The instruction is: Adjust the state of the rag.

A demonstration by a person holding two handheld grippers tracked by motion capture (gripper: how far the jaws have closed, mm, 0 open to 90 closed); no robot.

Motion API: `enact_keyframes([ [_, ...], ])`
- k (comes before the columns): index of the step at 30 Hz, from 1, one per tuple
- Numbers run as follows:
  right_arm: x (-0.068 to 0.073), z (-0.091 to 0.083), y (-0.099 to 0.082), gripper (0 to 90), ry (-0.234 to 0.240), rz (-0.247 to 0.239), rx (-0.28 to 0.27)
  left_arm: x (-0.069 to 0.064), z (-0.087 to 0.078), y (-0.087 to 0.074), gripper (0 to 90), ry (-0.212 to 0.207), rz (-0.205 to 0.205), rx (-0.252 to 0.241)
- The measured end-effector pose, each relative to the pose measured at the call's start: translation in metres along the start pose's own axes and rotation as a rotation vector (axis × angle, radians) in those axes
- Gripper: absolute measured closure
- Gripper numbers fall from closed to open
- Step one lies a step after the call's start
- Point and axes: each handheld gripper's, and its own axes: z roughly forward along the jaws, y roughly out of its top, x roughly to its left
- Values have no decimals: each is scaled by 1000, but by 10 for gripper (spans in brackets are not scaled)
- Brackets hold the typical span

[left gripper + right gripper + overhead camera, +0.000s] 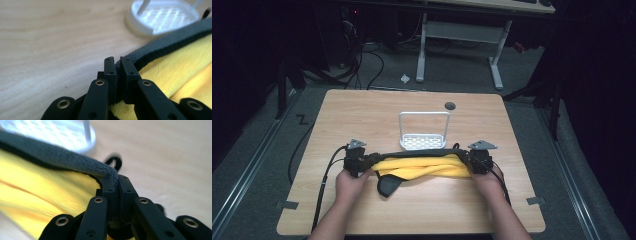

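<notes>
Jaws of the left gripper [115, 61] pressed together on the left end of a yellow towel [424, 167] with a grey reverse and black binding; in the left gripper view the grey edge [170, 41] runs away from the jaws toward the upper right, yellow pile below it. Jaws of the right gripper [115, 178] clamped on the same towel's right end, a band of grey pile pinched between them, the grey edge [55, 156] leading off to the upper left over yellow cloth. Towel held stretched between the two grippers, bunched lengthwise, across the middle of the table [362, 107] toward its near edge; one grey corner [388, 186] hangs onto the wood below the left half. Left hand [349, 182] and right hand [487, 182] behind the grippers, forearms entering over the near edge. White wire-handled rack [423, 131] with a perforated base, just beyond the towel, near the table's centre. Dark round grommet [450, 106] toward the far edge.
</notes>
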Motion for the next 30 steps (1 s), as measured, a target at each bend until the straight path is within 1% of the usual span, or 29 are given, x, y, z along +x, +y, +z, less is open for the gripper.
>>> enact_keyframes([
  [1, 1, 3, -5, 860, 0, -13, 17, -2, 1, -2, 841, 2, 15, 6],
  [2, 1, 4, -9, 860, 3, -15, 14, -4, 0, -3, 840, 2, 21, 1],
  [4, 2, -1, -15, 860, 10, -1, 6, -7, -1, -6, 840, -3, 30, 3],
  [7, 5, -9, -22, 859, 10, -23, 5, -10, -6, -13, 840, -17, 39, 5],
  [8, 6, -12, -25, 858, 11, -25, 6, -12, -9, -16, 840, -23, 42, 5],
  [9, 9, -20, -32, 857, 18, -27, 4, -14, -12, -20, 839, -31, 49, 6],
  [10, 9, -20, -32, 857, 18, -27, 4, -17, -15, -24, 839, -37, 55, 6],
  [11, 10, -24, -36, 857, 24, -34, 0, -19, -19, -29, 839, -45, 59, 8],
  [13, 13, -32, -44, 856, 39, -33, -5, -24, -27, -38, 838, -62, 69, 8],
  [14, 16, -41, -53, 855, 57, -28, -10, -26, -31, -43, 838, -72, 65, 10],
  [15, 16, -41, -53, 855, 57, -28, -10, -28, -34, -47, 838, -80, 61, 13],
  [16, 18, -45, -57, 855, 60, -26, -14, -31, -37, -50, 838, -85, 59, 18],
  [19, 23, -57, -67, 854, 56, -36, -9, -41, -46, -60, 837, -95, 71, 28],
  [22, 27, -66, -75, 850, 58, -49, -10, -47, -54, -69, 837, -114, 69, 43],
  [23, 28, -71, -77, 845, 60, -47, -23, -47, -56, -69, 836, -115, 67, 46],
  [24, 28, -73, -75, 844, 56, -44, -34, -47, -57, -68, 834, -120, 65, 46],
  [25, 28, -73, -75, 844, 56, -44, -34, -46, -59, -64, 834, -125, 62, 32],
  [26, 28, -74, -71, 843, 55, -44, -50, -44, -61, -59, 834, -126, 60, 10],
  [28, 24, -75, -62, 837, 60, -29, -74, -39, -63, -44, 831, -125, 57, -20],
  [29, 17, -73, -50, 833, 55, -15, -89, -36, -61, -37, 829, -125, 54, -33],
  [30, 14, -70, -45, 832, 51, -7, -94, -32, -58, -30, 827, -122, 53, -40],
])
